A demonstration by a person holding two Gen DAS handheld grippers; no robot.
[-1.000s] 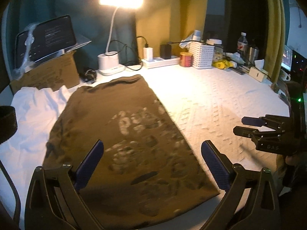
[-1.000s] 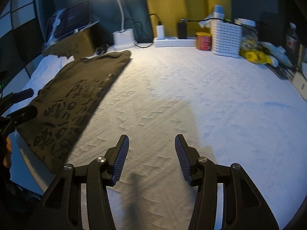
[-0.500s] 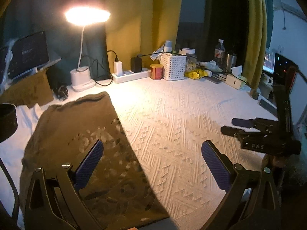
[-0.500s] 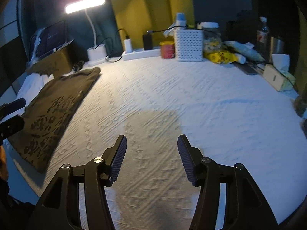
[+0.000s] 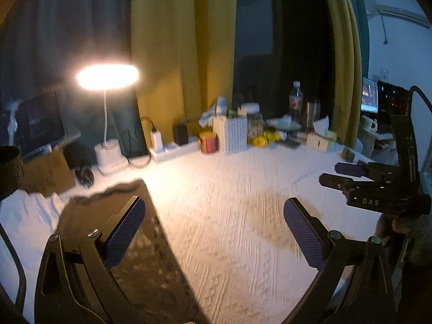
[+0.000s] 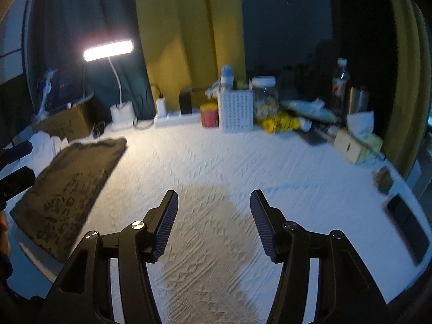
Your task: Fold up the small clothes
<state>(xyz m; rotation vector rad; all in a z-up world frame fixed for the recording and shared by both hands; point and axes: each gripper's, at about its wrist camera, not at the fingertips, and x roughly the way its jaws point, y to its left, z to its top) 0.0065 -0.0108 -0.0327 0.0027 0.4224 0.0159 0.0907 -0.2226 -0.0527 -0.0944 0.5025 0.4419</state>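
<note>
A folded olive-brown shirt (image 5: 135, 259) with a pale print lies flat on the white textured cover (image 5: 229, 216), left of the middle; in the right wrist view the shirt (image 6: 70, 186) sits at the left. My left gripper (image 5: 214, 217) hovers open above the shirt's right edge, with nothing between its blue pads. My right gripper (image 6: 213, 216) is open over bare cover, well right of the shirt, holding nothing. From each wrist I can see the other gripper: the right gripper (image 5: 348, 178) from the side, the left gripper (image 6: 16, 164) at the frame's edge.
A lit desk lamp (image 5: 108, 77), power strip (image 5: 172, 149), red can (image 6: 210, 113), white basket (image 6: 236, 110), jar, bottles and tissue box (image 6: 359, 143) line the back. A cardboard box (image 5: 46, 175) and white cloth (image 5: 24, 216) are at the left. A dark phone (image 6: 405, 226) lies near the right edge.
Both grippers have risen and tipped upward, so the shirt has slid down and left in both views and more curtain shows. The right jaws stand slightly wider.
</note>
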